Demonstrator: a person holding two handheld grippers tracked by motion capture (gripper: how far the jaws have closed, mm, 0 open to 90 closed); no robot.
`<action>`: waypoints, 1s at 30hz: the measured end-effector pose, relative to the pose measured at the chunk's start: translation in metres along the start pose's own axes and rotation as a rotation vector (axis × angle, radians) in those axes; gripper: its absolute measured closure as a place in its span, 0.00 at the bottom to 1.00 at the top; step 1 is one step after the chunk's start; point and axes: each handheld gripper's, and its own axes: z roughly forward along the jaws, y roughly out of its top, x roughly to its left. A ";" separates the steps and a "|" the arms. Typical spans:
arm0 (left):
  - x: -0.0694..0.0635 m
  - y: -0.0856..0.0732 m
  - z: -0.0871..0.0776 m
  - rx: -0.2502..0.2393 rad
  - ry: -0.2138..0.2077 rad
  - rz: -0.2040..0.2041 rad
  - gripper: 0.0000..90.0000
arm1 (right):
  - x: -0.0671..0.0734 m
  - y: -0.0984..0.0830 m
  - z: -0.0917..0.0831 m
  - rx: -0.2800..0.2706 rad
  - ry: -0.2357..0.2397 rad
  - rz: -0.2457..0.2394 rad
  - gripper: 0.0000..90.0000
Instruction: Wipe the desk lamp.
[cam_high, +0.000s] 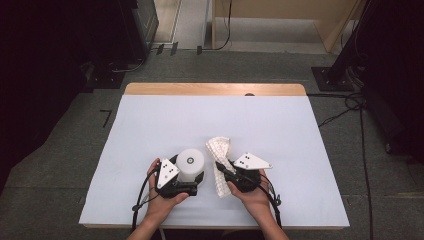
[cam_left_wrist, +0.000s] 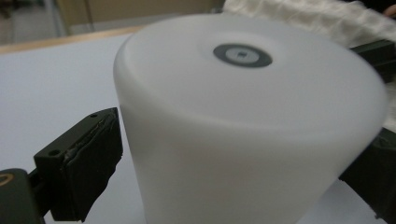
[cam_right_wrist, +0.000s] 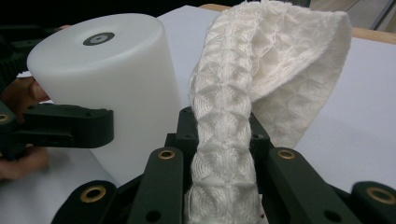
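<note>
A white frosted cylinder (cam_high: 190, 162) (cam_left_wrist: 243, 130) (cam_right_wrist: 112, 74) with a small grey ring on its top stands upright near the table's front. My left gripper (cam_high: 192, 176) (cam_left_wrist: 233, 172) reaches around it from the left; its black pads (cam_left_wrist: 79, 163) stand at either side of the cylinder with a slight gap, so it is open. A white waffle-weave cloth (cam_high: 218, 147) (cam_right_wrist: 280, 60) (cam_left_wrist: 303, 14) sits just right of the cylinder. My right gripper (cam_high: 219, 166) (cam_right_wrist: 219, 133) is shut on a bunched strip of it, and the free end arches up and folds over.
The table is covered by a pale sheet (cam_high: 150, 130), with a wooden edge (cam_high: 215, 89) showing at the back. Grey carpet, cables and dark stands surround the table. One finger (cam_right_wrist: 70, 126) of the left gripper lies close to my right gripper.
</note>
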 end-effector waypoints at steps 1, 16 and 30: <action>-0.003 0.000 0.000 0.001 0.020 -0.013 0.01 | 0.000 0.000 0.000 -0.001 0.000 0.000 0.83; -0.003 0.002 0.005 0.011 0.069 -0.024 0.09 | 0.004 -0.005 0.007 0.019 0.012 -0.005 0.83; 0.020 0.016 -0.014 -0.102 -0.233 0.035 0.10 | 0.010 -0.008 0.014 0.042 0.070 0.014 0.83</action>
